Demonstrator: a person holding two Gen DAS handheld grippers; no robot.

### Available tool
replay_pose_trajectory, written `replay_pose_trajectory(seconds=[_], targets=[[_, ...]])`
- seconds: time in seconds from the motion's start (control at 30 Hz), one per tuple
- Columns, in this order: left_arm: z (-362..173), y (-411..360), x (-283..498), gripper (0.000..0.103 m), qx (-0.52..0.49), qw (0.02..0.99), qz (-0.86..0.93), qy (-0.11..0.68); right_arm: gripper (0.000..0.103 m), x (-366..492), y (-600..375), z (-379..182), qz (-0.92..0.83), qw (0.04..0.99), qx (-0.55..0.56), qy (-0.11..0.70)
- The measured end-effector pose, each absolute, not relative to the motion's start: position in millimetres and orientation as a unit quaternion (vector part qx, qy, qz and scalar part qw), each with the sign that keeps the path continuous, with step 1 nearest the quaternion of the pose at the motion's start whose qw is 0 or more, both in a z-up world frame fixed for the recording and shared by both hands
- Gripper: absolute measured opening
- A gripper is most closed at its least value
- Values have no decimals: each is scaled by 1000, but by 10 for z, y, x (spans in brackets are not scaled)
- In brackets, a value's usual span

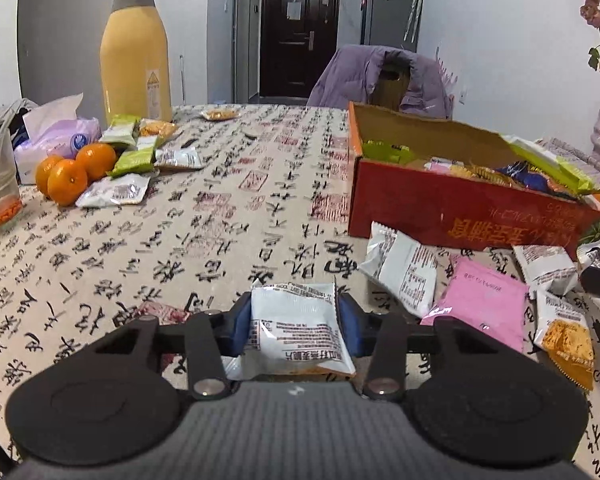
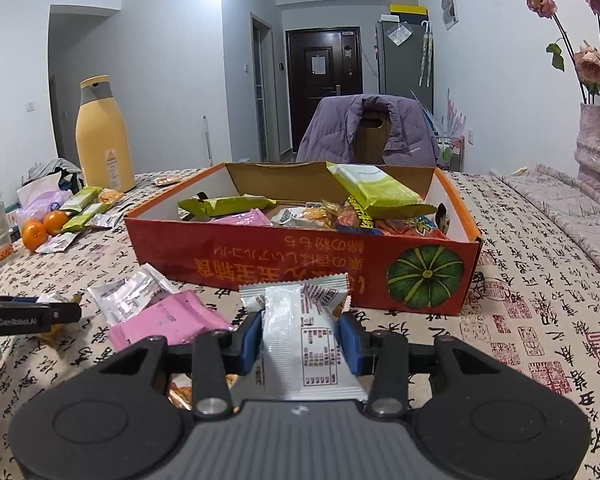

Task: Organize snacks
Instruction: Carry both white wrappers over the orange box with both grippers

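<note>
**Q:** What do your two tongs hold right now?

**A:** My left gripper (image 1: pixel 296 322) has its blue pads pressed on both sides of a white snack packet (image 1: pixel 296 328), print side up, low over the patterned tablecloth (image 1: pixel 180 240). My right gripper (image 2: pixel 298 338) is clamped on a second white packet (image 2: pixel 300 344), its crimped top edge standing up past the fingertips.

**Q:** And where does the rest of the snack haul lie?

**A:** The red cardboard box (image 2: pixel 260 256), open and already holding green, pink and orange wrappers, sits just ahead of my right gripper, and ahead and to the right of my left one. Between the two tongs lie a pink packet (image 1: pixel 484 300) and more white packets (image 1: pixel 404 272), loose on the cloth. Far off to the left of both are the oranges (image 1: pixel 74 170), green bars (image 1: pixel 134 160) and a tall yellow bottle (image 1: pixel 134 56).
</note>
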State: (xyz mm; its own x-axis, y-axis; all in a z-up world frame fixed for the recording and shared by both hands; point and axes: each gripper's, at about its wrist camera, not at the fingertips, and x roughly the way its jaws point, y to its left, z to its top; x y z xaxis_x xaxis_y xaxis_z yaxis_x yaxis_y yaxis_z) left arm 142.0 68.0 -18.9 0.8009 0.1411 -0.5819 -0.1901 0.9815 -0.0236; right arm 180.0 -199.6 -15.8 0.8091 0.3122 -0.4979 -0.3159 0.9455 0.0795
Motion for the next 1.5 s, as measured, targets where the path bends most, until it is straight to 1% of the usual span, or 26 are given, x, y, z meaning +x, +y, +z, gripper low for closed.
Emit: replay_pose_trajectory(seconds=[0.37, 0.7, 0.93, 1.23, 1.5], targets=[[318, 543, 1479, 45, -34, 970, 77, 230, 41, 1878, -1960, 68, 165, 958, -13, 233], [647, 373, 1893, 45, -41, 976, 58, 206, 41, 2184, -1855, 442, 165, 967, -16, 195], [803, 265, 2228, 45, -50, 978, 48, 195, 41, 2449, -1743, 612, 169, 968, -15, 186], [825, 166, 2754, 45, -61, 979, 52, 189, 41, 2924, -1685, 610, 162, 970, -3, 184], [533, 148, 2998, 45, -57, 974, 46, 213, 41, 3218, -1673, 373, 163, 968, 10, 191]])
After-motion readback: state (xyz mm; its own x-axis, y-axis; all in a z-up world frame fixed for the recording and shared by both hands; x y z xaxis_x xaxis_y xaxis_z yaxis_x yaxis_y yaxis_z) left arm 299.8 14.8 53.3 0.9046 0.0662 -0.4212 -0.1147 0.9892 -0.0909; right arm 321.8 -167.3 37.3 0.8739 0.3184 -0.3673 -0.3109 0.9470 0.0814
